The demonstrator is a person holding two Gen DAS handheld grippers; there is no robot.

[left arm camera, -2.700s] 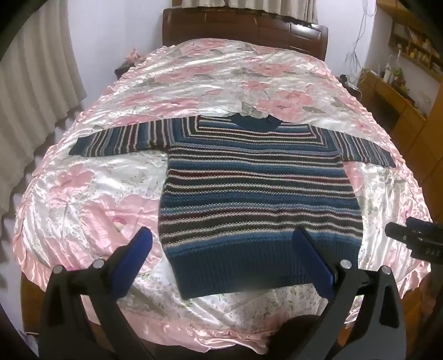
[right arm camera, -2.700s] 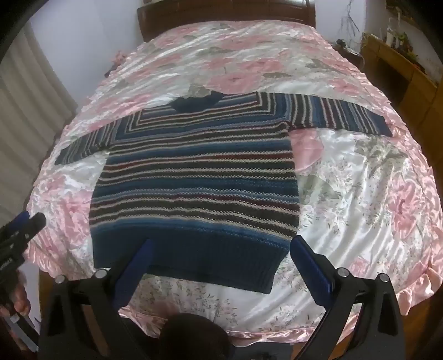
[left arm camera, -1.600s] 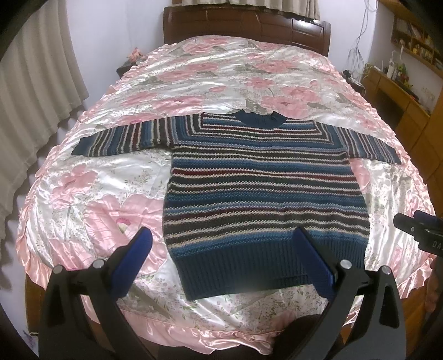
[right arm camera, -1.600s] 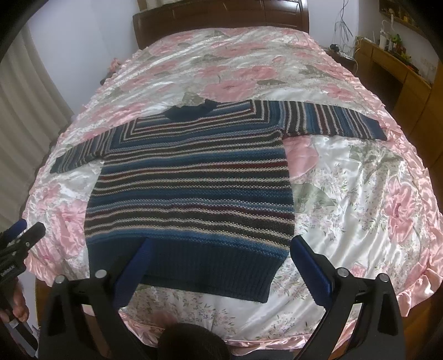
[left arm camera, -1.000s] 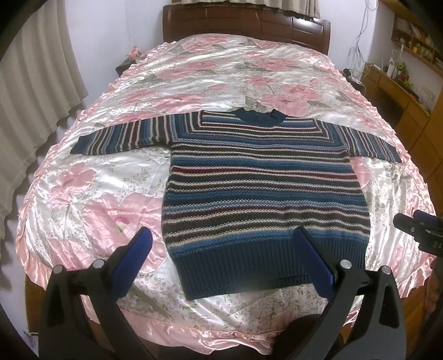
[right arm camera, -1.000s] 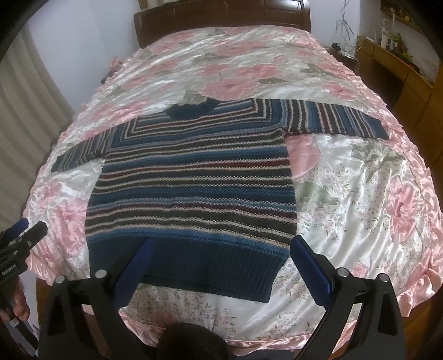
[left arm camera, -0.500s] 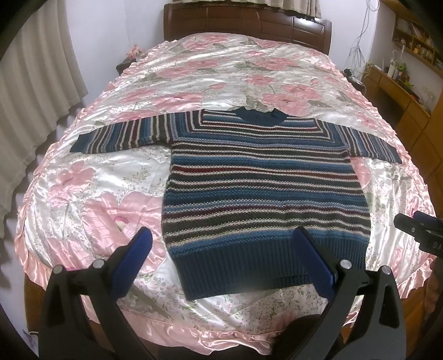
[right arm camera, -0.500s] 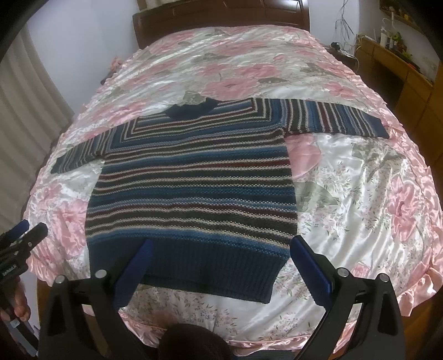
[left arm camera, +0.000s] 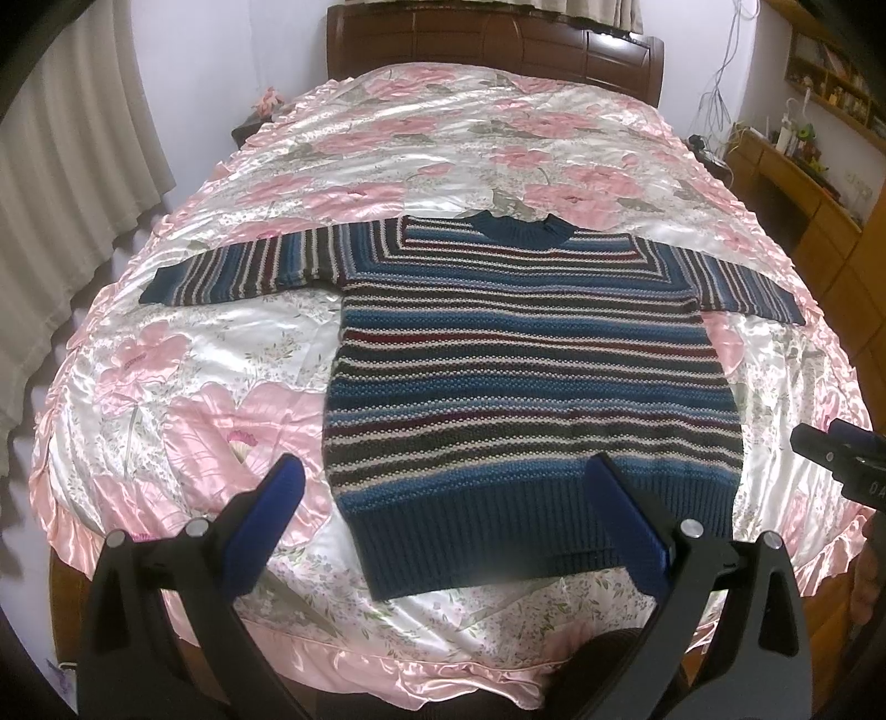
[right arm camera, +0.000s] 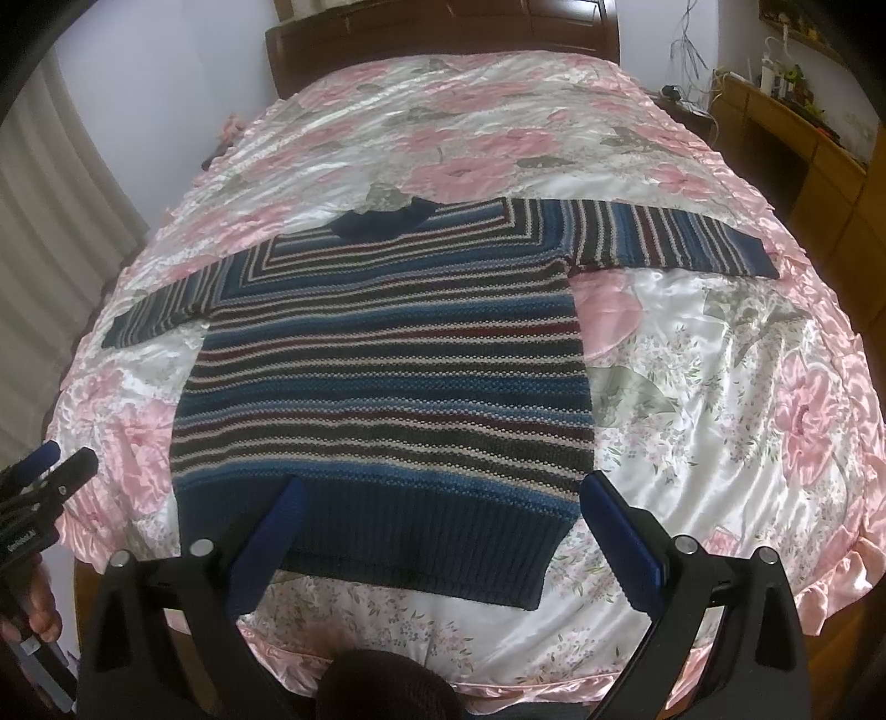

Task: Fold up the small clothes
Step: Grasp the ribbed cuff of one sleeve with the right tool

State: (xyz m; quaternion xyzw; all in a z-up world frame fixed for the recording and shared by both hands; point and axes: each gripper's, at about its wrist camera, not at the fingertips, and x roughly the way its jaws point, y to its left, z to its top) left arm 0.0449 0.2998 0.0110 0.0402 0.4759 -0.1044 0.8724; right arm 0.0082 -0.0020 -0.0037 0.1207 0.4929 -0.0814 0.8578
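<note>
From my left wrist camera, the striped sweater (left arm camera: pixel 531 365) lies flat on the floral bedspread (left arm camera: pixel 221 354), sleeves spread wide, collar toward the headboard (left arm camera: pixel 493 39), just as it lay half a second ago. My left gripper (left arm camera: pixel 443 487) hangs above the hem with its jaws spread, holding nothing, hardly shifted since then.

From my right wrist camera, the sweater (right arm camera: pixel 387 376) is equally unmoved. My right gripper (right arm camera: pixel 440 498) hovers over the ribbed hem, jaws wide apart and empty.
</note>
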